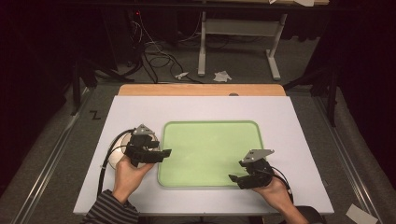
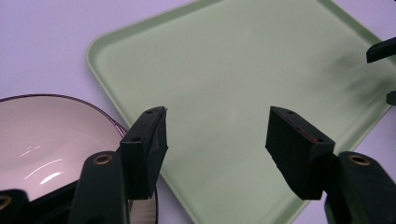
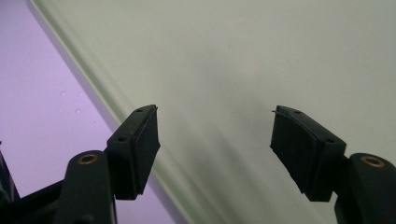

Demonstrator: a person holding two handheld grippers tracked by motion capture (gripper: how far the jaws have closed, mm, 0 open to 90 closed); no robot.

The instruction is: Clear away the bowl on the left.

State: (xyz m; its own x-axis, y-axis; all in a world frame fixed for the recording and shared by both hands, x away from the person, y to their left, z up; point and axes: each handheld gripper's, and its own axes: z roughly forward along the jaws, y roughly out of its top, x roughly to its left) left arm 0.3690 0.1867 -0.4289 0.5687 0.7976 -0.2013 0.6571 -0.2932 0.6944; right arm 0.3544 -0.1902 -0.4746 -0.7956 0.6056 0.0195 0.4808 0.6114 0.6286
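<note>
high view: left gripper [image 1: 161, 154] at tray's [image 1: 210, 125] left edge, right gripper [image 1: 237, 179] at its near-right corner; likely poised to start.
left jaws: apart, nothing btwn; aimed over tray.
right jaws: apart, empty, over tray rim [image 3: 93, 88].
bowl [image 2: 51, 135]: pinkish, dark rim, on white table [image 1: 289, 121] just left of tray, under left hand [image 1: 130, 170], probably the thing to grab.
tray: light green, bare, centre of table.
in the way: nothing btwn bowl & tray; left gripper's cable [image 1: 105, 158] loops by bowl.
around: desk legs, cables on floor behind.

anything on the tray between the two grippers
No: in the high view the green tray lies bare between the left gripper and right gripper.
</note>
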